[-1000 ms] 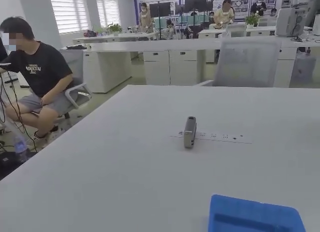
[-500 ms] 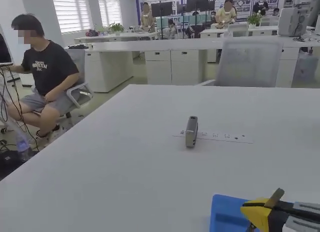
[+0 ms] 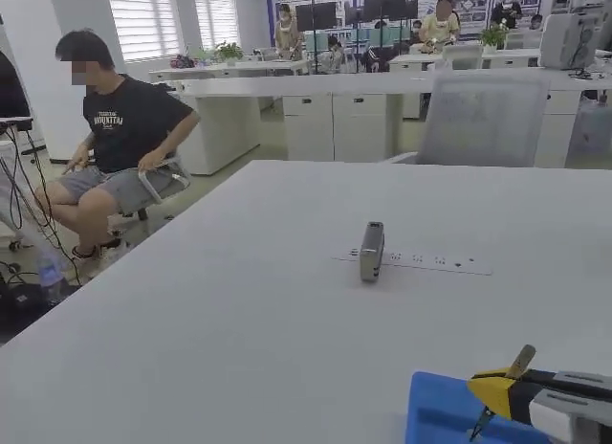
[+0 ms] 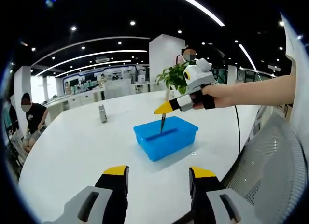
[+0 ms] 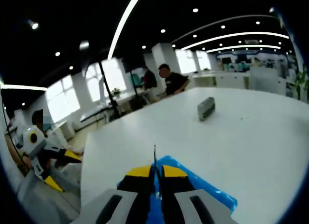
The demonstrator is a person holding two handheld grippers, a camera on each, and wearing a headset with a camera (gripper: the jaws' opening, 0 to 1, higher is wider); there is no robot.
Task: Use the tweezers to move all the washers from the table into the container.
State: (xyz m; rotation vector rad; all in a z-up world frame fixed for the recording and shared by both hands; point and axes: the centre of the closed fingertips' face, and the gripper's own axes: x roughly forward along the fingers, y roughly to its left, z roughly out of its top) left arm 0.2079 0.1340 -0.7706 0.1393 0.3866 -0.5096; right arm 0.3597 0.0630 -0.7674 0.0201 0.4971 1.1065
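Head view: the right hand-held gripper (image 3: 492, 389), absent a second ago, now hangs over the container (image 3: 435, 415) with the tweezers (image 3: 481, 423) pointing down into it, which suggests a drop-off or the run's start. Left gripper view: the left hand-held gripper (image 4: 159, 172) stands wide and empty; a probable washer (image 4: 193, 153) lies on the worktop (image 4: 77, 147) just beside the container. Right gripper view: jaws pinched on the tweezers above the container; whether the tips carry a washer cannot be told.
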